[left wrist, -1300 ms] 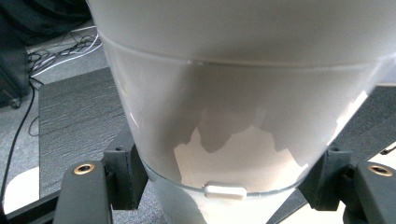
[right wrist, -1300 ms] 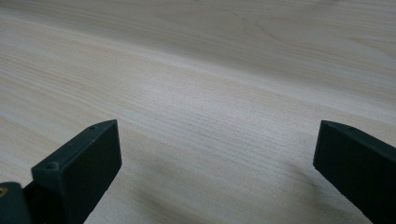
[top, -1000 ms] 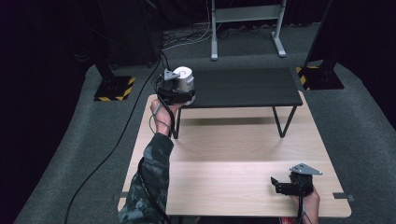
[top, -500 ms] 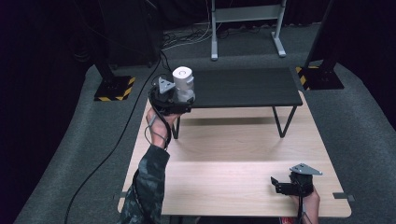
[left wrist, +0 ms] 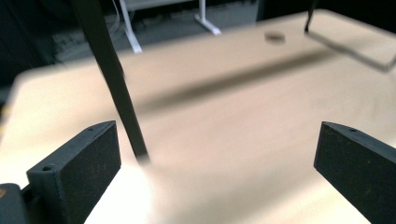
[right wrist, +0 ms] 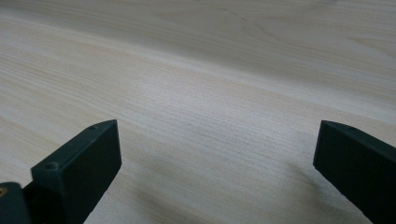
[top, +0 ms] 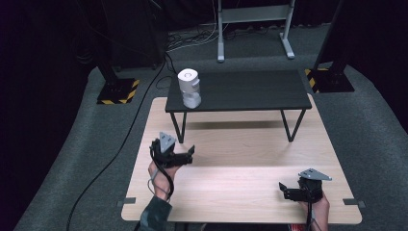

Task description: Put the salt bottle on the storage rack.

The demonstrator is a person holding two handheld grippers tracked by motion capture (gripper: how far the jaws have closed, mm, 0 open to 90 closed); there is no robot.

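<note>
- The white roll (top: 188,88) stands upright on the small black table (top: 250,91), at about eleven o'clock from where the person sits; it looks set down and let go.
- Left tongs (top: 179,155) hover over the wooden table (top: 231,192) near the black table's front leg (left wrist: 116,88), jaws wide apart, holding nothing.
- Right tongs (top: 292,191) sit low at five o'clock, equally wide, empty.
- Next move: unclear, perhaps both hands resting.

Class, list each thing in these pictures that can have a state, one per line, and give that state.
White roll: upright on the black bench's left end, free of both claws.
Black bench: standing on the wooden table.
Left claw: open, holding nothing.
Right claw: open, holding nothing.
</note>
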